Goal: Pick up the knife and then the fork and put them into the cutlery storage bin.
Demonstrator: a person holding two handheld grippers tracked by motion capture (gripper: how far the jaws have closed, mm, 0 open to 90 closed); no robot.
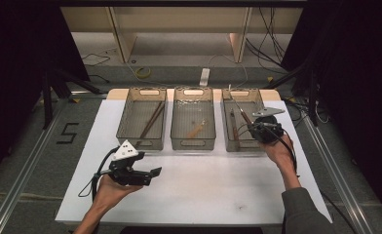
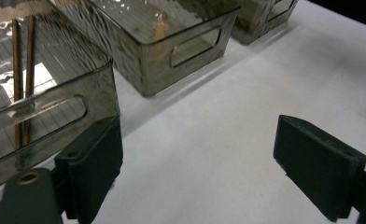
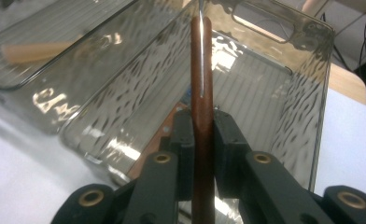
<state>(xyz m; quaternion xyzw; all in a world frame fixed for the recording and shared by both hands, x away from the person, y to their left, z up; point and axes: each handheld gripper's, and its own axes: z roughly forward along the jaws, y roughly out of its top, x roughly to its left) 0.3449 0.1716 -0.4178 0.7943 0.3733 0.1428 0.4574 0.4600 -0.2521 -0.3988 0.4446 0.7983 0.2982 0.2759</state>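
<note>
Right tongs [image 3: 203, 135] clamped on brown-handled utensil [image 3: 202, 93], held over right-hand bin [image 1: 241, 126]. Left tongs [image 2: 197, 163] stand apart with nothing between them, low over white worktop [image 2: 218, 116], just beside left bin [image 2: 45, 116] holding brown sticks [image 2: 22, 70]

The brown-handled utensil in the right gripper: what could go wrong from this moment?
1. The right gripper pinches the brown-handled utensil only on its narrow handle, so it may swivel or slip.
2. It hangs over the right bin, where another utensil lies; its long metal end could catch that bin's rim.
3. The left gripper, open above the white table, sits near the left bin and could nudge it.
</note>
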